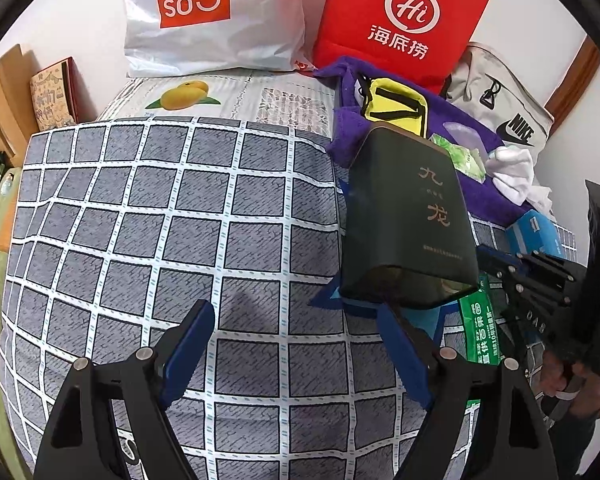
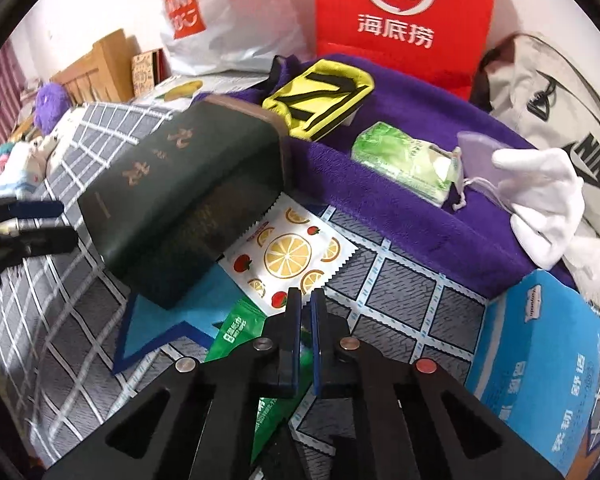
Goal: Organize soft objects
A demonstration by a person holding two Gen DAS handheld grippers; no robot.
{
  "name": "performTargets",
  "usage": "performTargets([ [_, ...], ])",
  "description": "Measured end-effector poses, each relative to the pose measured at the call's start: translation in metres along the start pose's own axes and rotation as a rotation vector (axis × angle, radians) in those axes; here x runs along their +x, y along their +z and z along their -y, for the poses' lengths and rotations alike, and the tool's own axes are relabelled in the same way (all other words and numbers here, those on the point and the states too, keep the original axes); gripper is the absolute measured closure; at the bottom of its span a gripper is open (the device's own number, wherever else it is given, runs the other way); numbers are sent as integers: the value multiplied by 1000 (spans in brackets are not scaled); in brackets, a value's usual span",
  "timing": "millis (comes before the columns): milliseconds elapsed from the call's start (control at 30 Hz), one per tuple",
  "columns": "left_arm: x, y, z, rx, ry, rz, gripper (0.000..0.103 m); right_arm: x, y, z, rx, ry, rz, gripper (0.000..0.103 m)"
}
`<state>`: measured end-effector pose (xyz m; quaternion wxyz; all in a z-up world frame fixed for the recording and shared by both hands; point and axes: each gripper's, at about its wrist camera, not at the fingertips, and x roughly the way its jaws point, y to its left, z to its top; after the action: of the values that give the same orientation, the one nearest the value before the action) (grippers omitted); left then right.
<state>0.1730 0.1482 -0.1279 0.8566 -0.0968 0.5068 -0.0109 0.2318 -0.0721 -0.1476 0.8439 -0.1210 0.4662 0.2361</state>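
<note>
My right gripper is shut, its pads pinching the lower edge of a white fruit-print packet on the checked bedspread. A green packet and a blue felt star lie under and left of it. A dark green tin leans over the packet's far end. Behind, a purple towel carries a yellow pouch, a green tissue pack, a lilac drawstring pouch and a white glove. My left gripper hangs open over bare bedspread, left of the tin.
A blue tissue box stands right of my right gripper. Against the wall lean a white Miniso bag, a red paper bag and a grey Nike bag. A wooden headboard and plush toys are at the left.
</note>
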Motion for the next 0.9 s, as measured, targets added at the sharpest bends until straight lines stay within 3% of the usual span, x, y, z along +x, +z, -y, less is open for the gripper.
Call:
performTargets([
  [67,0,1,0,0,-6,-1,21,3,6,6,50,21,-5,73],
  [100,1,1,1,3,-6,-2,21,6,10,9,78,20,-12,55],
  [133,0,1,1,8,-7,-2,21,8,13,9,94,15,-9,47],
  [400,1,2,-3,12,-17,0,21,18,13,10,179,27,-20,46],
  [467,2,2,-3,10,-18,-5,21,18,14,7,181,36,-7,54],
  [500,2,1,-3,10,-18,-6,21,17,13,6,186,46,2,69],
  [600,2,-1,-4,12,-17,-9,21,13,13,7,201,56,17,85],
  [733,3,-1,-5,2,-20,-12,21,0,12,12,240,120,71,88],
  [900,2,-1,-4,5,-28,-12,21,6,16,7,233,140,62,88],
])
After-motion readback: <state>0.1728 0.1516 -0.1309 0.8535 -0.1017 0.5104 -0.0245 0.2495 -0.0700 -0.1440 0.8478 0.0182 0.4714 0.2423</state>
